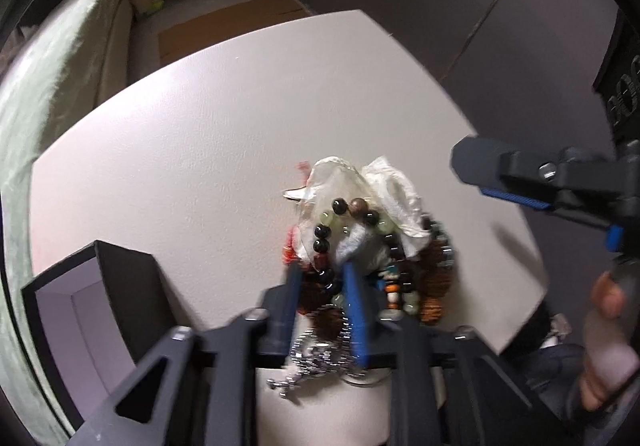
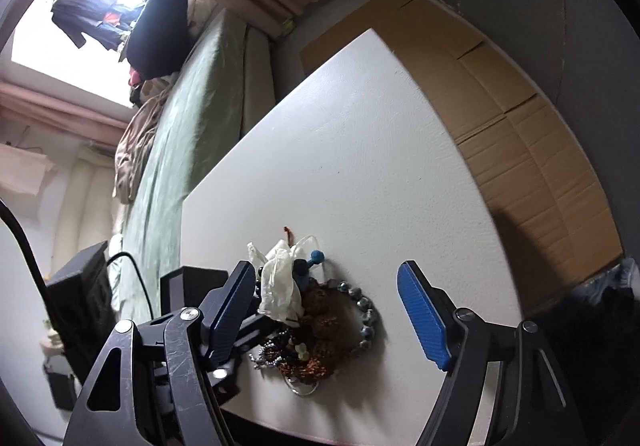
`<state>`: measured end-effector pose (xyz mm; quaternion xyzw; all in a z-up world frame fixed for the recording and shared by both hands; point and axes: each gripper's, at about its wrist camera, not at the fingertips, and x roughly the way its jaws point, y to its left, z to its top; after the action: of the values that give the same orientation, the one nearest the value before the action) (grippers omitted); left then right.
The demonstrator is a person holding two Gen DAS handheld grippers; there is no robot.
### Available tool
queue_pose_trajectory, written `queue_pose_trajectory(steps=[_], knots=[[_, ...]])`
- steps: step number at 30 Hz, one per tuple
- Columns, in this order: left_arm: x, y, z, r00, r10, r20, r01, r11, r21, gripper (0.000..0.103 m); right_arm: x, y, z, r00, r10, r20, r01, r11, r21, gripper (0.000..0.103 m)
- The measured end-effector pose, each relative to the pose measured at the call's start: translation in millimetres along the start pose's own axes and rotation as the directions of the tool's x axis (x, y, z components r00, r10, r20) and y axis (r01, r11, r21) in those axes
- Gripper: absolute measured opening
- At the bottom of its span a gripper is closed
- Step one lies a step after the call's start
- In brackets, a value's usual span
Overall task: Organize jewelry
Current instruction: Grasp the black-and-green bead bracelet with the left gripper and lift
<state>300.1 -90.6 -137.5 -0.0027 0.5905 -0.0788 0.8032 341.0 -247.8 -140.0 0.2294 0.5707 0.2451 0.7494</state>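
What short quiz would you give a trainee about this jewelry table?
1. True or false: the right gripper is wide open.
2. In the left wrist view, the open black square box sits on which side of the tangled pile of beaded bracelets and silver chains? A left, B right, C on top.
3. Fill in: the glossy round bead string running between the left gripper fingers is ____ in colour.

Key: 1 true; 2 A; 3 black.

Only partial white letters "BOS" legible, on black box [image 1: 622, 86] at right.
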Motion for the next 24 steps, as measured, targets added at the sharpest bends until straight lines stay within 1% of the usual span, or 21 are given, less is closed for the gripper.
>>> queue_pose_trajectory(steps=[1,3,5,9,12,14,15,17,19,24], knots=[[-1,2,-1,1.000,-0.012,0.006,0.012,1.000,-0.006,0.014,3,2,0,1.000,0.015,-0.005,-0.015,1.000,-0.004,0.075],[-5,9,-2,0.999,-0.042,0.010,0.042,0.999,-0.024,0.008,9,3,1,1.000,0.021,-0.018,-0.021,1.000,-0.007,0.075],[-13,16,-3,0.997,-0.071,0.023,0.072,0.997,-0.040,0.008,16,7,0,0.999,0.029,-0.031,-0.029,1.000,-0.008,0.075],[-25,23,-6,0.996,-0.077,0.048,0.078,0.996,-0.037,0.008,29,14,2,0.996,0.066,-0.052,-0.066,0.998,-0.012,0.075],[-32,29,-9,0.995,-0.076,0.064,0.079,0.996,-0.040,0.008,39,17,3,0.996,0.066,-0.066,-0.067,0.998,-0.016,0.074],[-41,34,-12,0.993,-0.087,0.080,0.092,0.995,-0.049,0.008,46,22,4,0.995,0.059,-0.074,-0.061,0.998,-0.026,0.070],[-46,36,-15,0.992,-0.088,0.088,0.093,0.994,-0.053,0.008,47,21,3,0.995,0.057,-0.081,-0.060,0.998,-0.030,0.064],[-53,43,-17,0.990,-0.092,0.105,0.099,0.993,-0.063,0.008,51,27,2,0.995,0.047,-0.092,-0.051,0.998,-0.040,0.058],[-59,48,-18,0.988,-0.096,0.120,0.105,0.992,-0.072,0.008,53,31,-1,0.995,0.023,-0.098,-0.029,0.998,-0.058,0.048],[-74,60,-23,0.979,-0.118,0.164,0.132,0.988,-0.076,0.008,43,40,-6,0.996,-0.046,-0.070,0.040,0.995,-0.091,0.048]])
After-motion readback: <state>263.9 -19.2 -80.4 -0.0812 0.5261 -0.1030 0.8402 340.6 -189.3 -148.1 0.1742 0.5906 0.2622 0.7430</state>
